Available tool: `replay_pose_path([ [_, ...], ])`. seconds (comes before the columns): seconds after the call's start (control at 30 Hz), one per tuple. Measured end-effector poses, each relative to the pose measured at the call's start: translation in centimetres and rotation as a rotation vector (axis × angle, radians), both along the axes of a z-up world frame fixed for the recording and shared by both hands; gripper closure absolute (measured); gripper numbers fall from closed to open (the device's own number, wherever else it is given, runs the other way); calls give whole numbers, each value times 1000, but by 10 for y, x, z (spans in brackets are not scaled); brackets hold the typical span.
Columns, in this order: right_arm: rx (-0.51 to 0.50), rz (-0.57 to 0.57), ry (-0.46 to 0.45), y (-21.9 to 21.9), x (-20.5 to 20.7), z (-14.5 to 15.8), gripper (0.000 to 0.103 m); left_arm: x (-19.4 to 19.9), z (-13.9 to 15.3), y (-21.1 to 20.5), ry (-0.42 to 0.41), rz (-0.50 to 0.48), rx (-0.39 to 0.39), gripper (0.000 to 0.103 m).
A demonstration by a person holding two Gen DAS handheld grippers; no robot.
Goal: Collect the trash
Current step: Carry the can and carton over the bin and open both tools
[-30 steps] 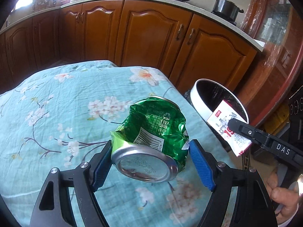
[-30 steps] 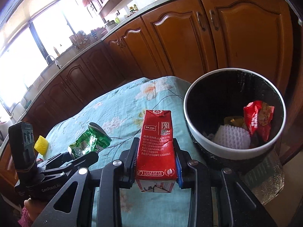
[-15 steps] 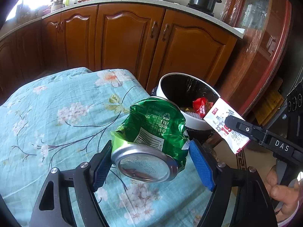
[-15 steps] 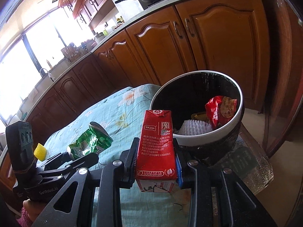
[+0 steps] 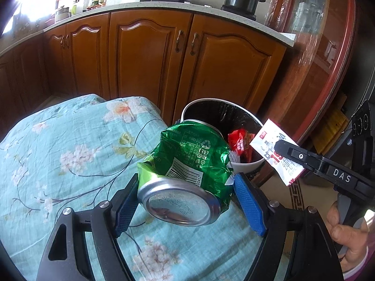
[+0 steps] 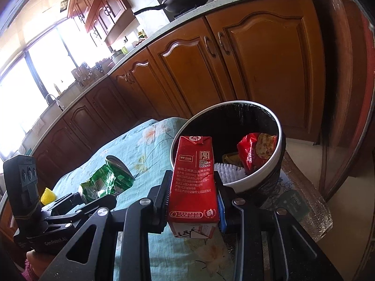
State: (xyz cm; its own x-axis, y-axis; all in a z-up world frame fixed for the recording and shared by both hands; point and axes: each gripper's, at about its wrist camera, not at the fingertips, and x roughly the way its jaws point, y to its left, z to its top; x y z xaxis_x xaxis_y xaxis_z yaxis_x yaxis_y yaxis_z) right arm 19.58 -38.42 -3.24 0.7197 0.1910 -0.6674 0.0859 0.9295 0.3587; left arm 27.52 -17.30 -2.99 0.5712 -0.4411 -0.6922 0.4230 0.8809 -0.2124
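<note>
My left gripper [image 5: 185,201] clamps the crushed can [image 5: 187,173] across its dented sides above the table [image 5: 58,164]; it looks light, thin and slippery, so I judge a grip near the stiffer rim safest. My right gripper [image 6: 193,201] pinches the stiff, light carton [image 6: 193,180] by its flat faces, with the bin [image 6: 277,154] just beyond.

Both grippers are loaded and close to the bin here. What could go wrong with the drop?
The crushed green can sits skewed in the left gripper, over the tablecloth, not the bin; released now, it would likely land on the cloth. The red carton in the right gripper looks short of the rim too. Both converging on one bin risks a collision.
</note>
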Motion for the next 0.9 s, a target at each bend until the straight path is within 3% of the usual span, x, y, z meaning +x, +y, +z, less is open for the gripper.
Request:
replay_pose_path([
  [0.27, -32, -32, -2, -23, 19, 6, 71, 23, 6, -28, -24, -37, 4, 26],
  [0.9, -86, -36, 55, -44, 52, -7, 71, 74, -11, -91, -6, -95, 69, 26],
])
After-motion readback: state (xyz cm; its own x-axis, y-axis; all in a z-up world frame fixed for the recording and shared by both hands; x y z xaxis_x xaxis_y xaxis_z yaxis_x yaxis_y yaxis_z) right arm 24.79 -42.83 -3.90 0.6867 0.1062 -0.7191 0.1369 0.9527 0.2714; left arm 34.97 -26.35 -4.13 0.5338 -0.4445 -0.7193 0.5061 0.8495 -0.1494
